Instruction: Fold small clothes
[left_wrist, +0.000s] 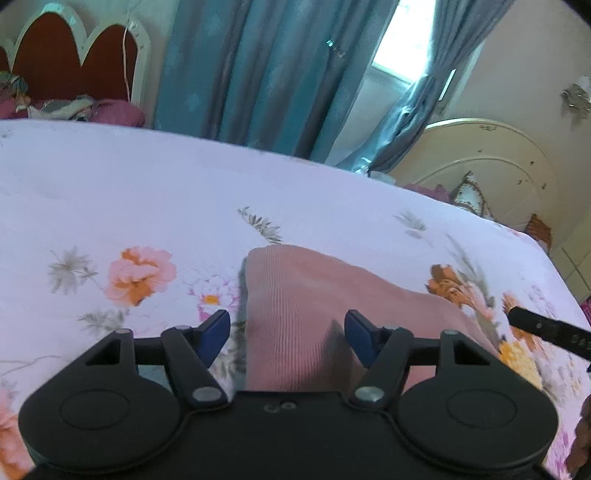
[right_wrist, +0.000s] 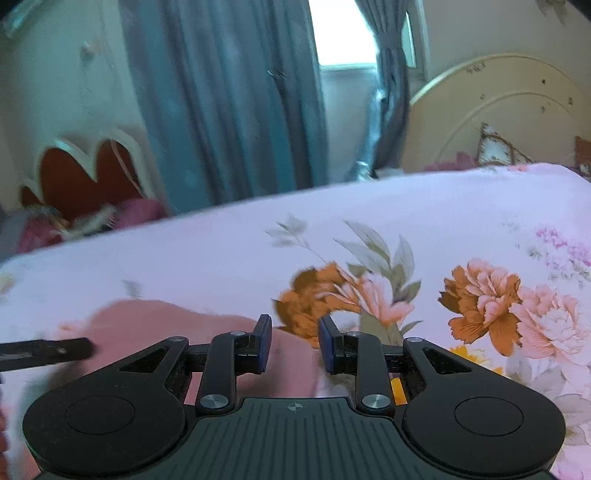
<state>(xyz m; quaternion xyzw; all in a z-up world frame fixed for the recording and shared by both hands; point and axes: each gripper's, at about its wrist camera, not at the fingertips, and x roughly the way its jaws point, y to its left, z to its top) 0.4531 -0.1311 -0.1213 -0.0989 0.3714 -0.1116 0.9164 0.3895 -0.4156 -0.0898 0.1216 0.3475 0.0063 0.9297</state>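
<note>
A pink ribbed garment (left_wrist: 314, 306) lies folded on the floral bedsheet (left_wrist: 147, 192). My left gripper (left_wrist: 287, 338) is open, its blue pads apart above the near part of the garment, holding nothing. In the right wrist view the same garment (right_wrist: 155, 325) lies at the lower left on the bedsheet (right_wrist: 443, 214). My right gripper (right_wrist: 294, 343) is open with a narrower gap, over the garment's right edge, and empty. A finger of the right gripper shows at the right edge of the left wrist view (left_wrist: 546, 328); a finger of the left gripper shows at the left edge of the right wrist view (right_wrist: 48, 352).
The bed's far edge (left_wrist: 258, 147) runs across the view, with blue curtains (left_wrist: 266, 66) and a window (right_wrist: 343, 33) behind. A red headboard (left_wrist: 74, 62) with bedding stands far left. A cream rounded headboard (left_wrist: 491, 162) stands right.
</note>
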